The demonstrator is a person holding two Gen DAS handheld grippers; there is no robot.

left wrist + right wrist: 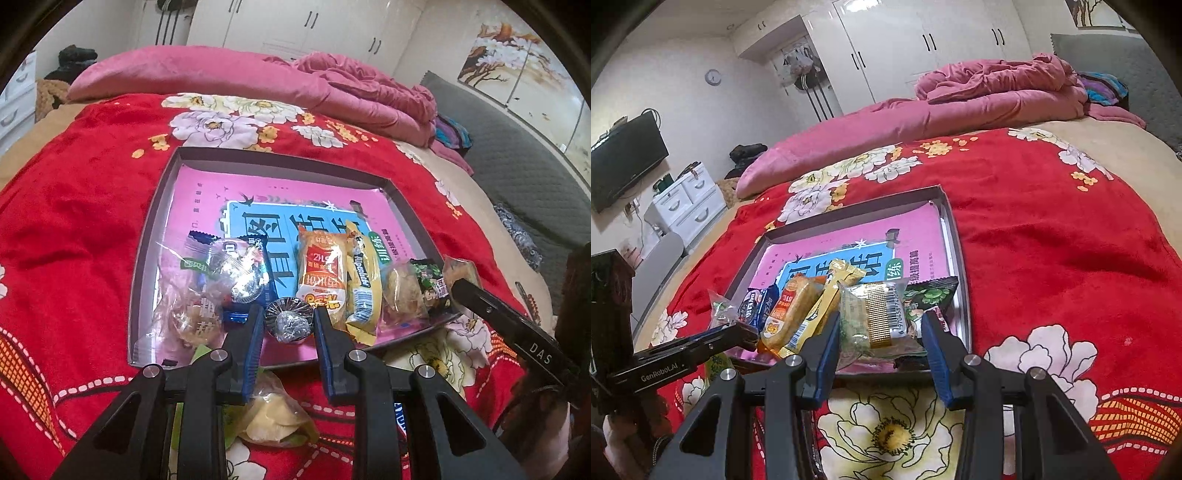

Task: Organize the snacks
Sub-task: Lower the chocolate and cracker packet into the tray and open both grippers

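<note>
Foil-wrapped snack [289, 322] between left gripper [289, 325] pads

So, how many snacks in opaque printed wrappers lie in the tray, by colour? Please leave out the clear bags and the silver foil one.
Blue pack: 1
Orange-and-white pack: 1
Yellow pack: 1
Green-and-black pack: 1
Total in the tray: 4
</note>
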